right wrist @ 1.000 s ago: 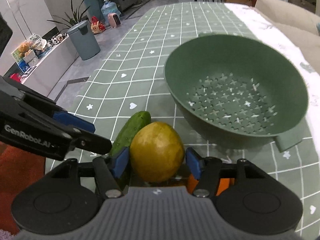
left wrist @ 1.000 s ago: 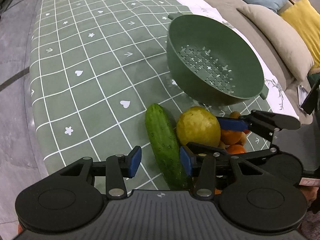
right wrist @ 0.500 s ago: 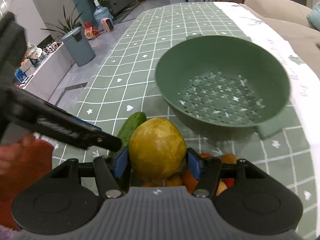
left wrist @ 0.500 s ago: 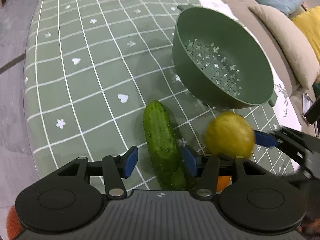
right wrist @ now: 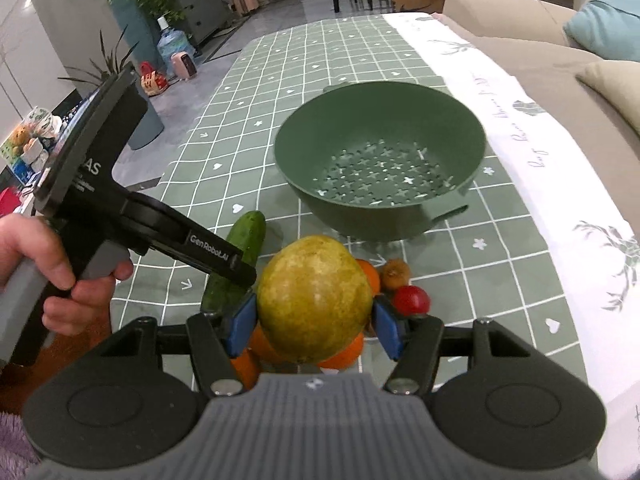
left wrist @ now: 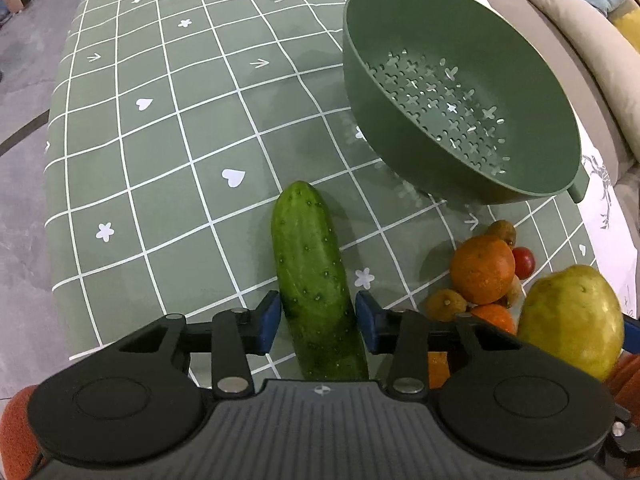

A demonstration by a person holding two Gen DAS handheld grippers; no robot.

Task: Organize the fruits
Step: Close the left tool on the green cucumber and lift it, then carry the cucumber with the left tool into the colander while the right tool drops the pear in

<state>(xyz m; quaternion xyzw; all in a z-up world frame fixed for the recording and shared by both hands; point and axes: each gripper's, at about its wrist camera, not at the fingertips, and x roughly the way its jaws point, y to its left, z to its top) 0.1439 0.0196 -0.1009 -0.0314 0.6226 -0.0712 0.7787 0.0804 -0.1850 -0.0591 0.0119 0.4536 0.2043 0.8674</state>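
R gripper fingers clamped on big yellow-green fruit, held above fruit pile near colander. L gripper fingers apart, straddling cucumber on worktop, not pinching. Risk: round fruit cd slip from narrow pads; grippers close, cd bump.

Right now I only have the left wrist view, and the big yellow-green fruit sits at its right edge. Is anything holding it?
Observer: Yes. The right gripper has both blue pads pressed on the mango's sides.
Operator: Is it over the strainer yet?
Observer: No. The oranges show beneath it, and the strainer lies ahead.
Operator: What's holding the left gripper?
Observer: A bare hand wraps its handle.
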